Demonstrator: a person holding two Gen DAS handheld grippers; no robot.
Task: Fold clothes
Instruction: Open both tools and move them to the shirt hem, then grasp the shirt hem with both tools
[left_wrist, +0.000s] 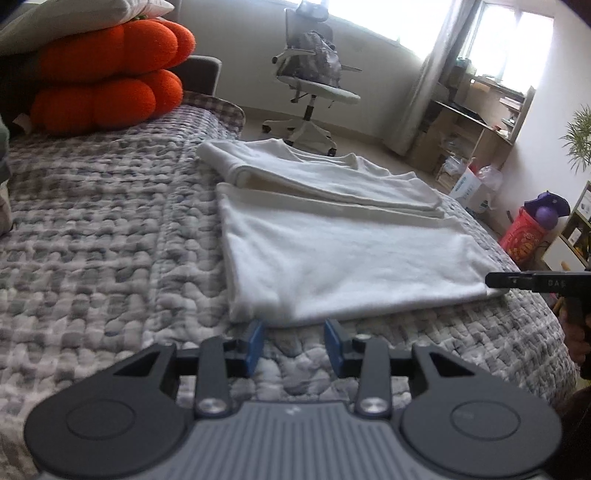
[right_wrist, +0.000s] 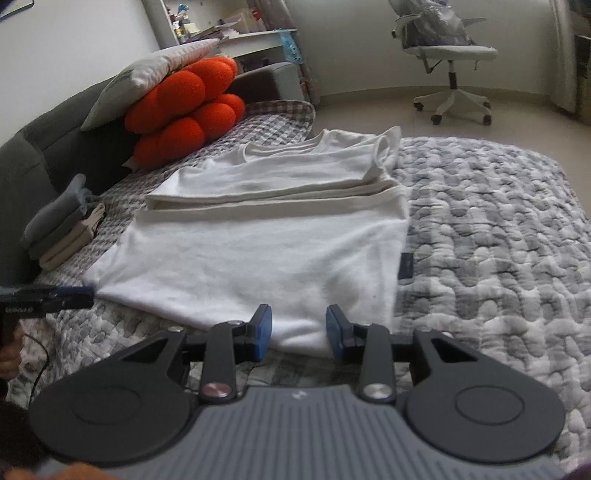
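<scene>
Both tools stand wide with nothing between their fingers: the left tool (left_wrist: 293, 341) just short of the near hem of the one white shirt (left_wrist: 332, 251), the right tool (right_wrist: 299, 328) over that hem. The shirt lies partly folded on the quilted bed (left_wrist: 92, 240). Two orange cushions (left_wrist: 110, 74) are stacked behind; the small clothes pile (right_wrist: 62, 229) is hard to count.

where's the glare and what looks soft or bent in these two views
Left wrist view: the window is blown out white, backlighting the office chair; the white shirt looks soft and the room edges bow with fisheye. Right wrist view: even light, no glare; the orange cushions are slightly blurred, and the quilt curves toward the frame edge.
</scene>
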